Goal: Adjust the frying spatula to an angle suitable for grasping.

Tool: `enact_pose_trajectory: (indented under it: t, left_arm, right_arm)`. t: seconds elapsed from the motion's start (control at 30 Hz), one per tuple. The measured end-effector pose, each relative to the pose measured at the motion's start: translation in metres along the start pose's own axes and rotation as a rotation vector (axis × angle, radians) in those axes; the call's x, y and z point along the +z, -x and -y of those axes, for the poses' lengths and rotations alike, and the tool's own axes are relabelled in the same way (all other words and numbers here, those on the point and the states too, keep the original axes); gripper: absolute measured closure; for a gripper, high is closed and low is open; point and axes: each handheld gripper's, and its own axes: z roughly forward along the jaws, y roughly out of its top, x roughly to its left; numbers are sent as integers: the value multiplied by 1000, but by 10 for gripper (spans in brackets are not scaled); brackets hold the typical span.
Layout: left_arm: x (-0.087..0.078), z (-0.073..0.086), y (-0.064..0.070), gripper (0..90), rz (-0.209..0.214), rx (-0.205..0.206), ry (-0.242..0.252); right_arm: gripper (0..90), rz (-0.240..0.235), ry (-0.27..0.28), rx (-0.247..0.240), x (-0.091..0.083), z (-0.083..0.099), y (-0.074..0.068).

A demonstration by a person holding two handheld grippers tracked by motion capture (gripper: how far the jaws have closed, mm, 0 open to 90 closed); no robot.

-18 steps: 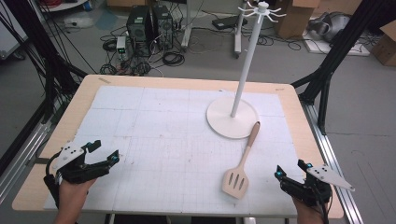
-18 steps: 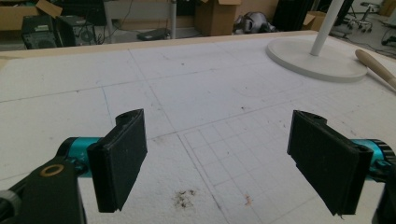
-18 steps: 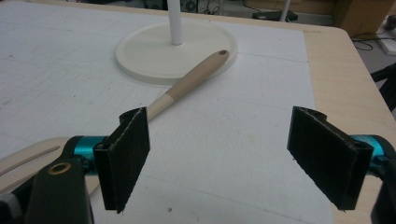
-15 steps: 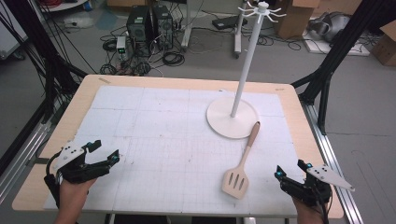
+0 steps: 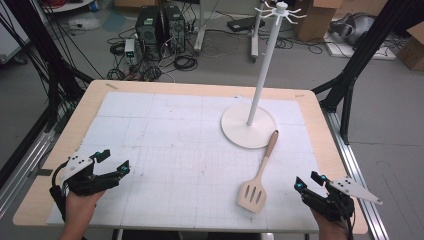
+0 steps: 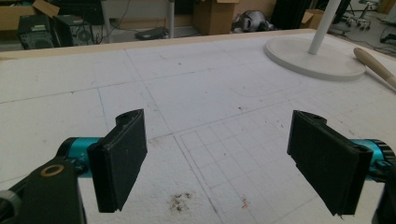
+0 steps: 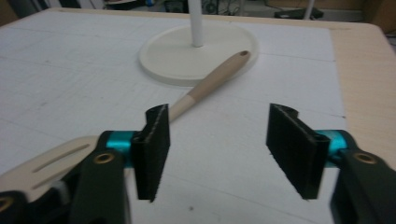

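Both claws gape empty over the white gridded tabletop, left claw and right claw at near corners, cream slotted wooden-handled spatula touching white hook stand's round base.

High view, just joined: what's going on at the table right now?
Nothing is being handled. A person holds the left gripper and right gripper open above the near corners of the table. A slotted spatula lies flat nearer the right gripper, its handle tip over the base rim of the white hook stand.
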Motion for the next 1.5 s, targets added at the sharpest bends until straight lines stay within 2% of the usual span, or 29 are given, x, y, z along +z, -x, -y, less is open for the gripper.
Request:
enact_pose_trajectory:
  t: [0.13, 0.2, 0.23, 0.3, 0.37, 0.4, 0.53, 0.57, 0.67, 1.0, 1.07, 1.13, 1.2, 1.23, 1.37, 1.5]
  left_arm:
    - [-1, 0, 0, 206, 6, 2, 0]
    - [-1, 1, -1, 207, 7, 1, -3]
    - [-1, 1, -1, 207, 6, 1, -5]
    - [-1, 1, -1, 207, 6, 1, -5]
    - [0, 2, -1, 208, 4, -3, -9]
    - [0, 2, -1, 208, 4, -3, -9]
    - [2, 2, 1, 208, 6, -3, -13]
    - [2, 1, 1, 210, 7, -1, -12]
    - [3, 1, 1, 211, 10, 0, -16]
    - [0, 2, -2, 213, 8, -9, -11]
    - [0, 2, -1, 213, 7, -10, -12]
    - [0, 2, -1, 214, 7, -7, -14]
    - [1, 2, -1, 214, 8, -7, -12]
    - [1, 2, -1, 214, 8, -7, -12]
    - [1, 2, -1, 214, 6, -9, -13]
    - [1, 2, -1, 214, 6, -10, -13]
  right_arm:
    - [678, -62, -23, -31, 7, -3, -12]
    - [874, -104, -67, -63, 17, -4, -19]
    - [893, -120, -80, -82, 21, -4, -21]
    - [893, -133, -99, -94, 26, -3, -22]
    - [895, -167, -164, -125, 40, 0, -23]
    - [895, -167, -164, -125, 40, 0, -23]
    - [895, -191, -237, -162, 59, 2, -27]
    - [895, -202, -258, -178, 68, 3, -30]
    - [895, -225, -289, -192, 78, 4, -34]
    - [895, -248, -374, -205, 90, 13, -38]
    - [895, -249, -375, -217, 91, 14, -40]
    - [895, -270, -373, -180, 91, 15, -39]
    - [895, -302, -374, -175, 92, 15, -41]
    - [895, -302, -374, -175, 92, 15, -41]
    - [894, -296, -376, -222, 94, 14, -50]
    - [894, -305, -378, -215, 96, 13, -52]
